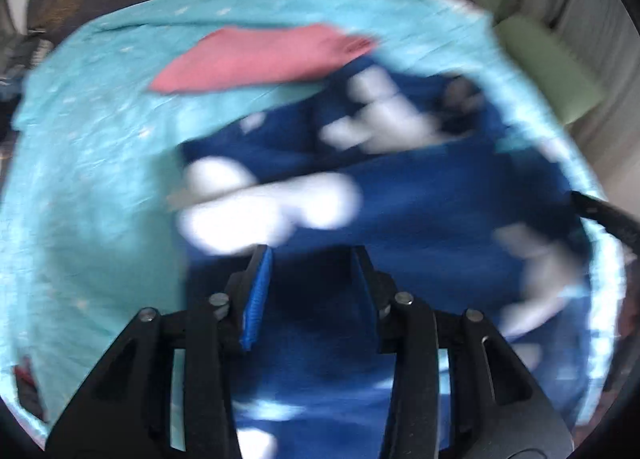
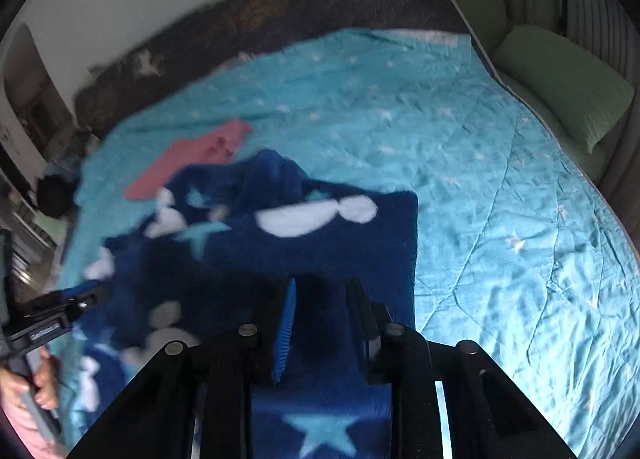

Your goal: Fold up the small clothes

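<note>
A dark blue fleece garment (image 1: 420, 195) with white clouds and pale stars lies crumpled on a turquoise star-print bedspread (image 1: 92, 187). It also shows in the right wrist view (image 2: 328, 243). My left gripper (image 1: 312, 255) hangs over the garment with jaws apart and nothing between them. My right gripper (image 2: 322, 287) is also over the garment, jaws apart and empty. The left gripper shows at the left edge of the right wrist view (image 2: 80, 295). A pink garment (image 1: 256, 59) lies flat beyond the blue one and also shows in the right wrist view (image 2: 188, 167). Both views are blurred.
The bedspread (image 2: 500, 179) covers a bed with a dark deer-print blanket (image 2: 320, 3) at its far end. Green pillows (image 2: 560, 83) lie along the right side. A wall and furniture stand at the far left.
</note>
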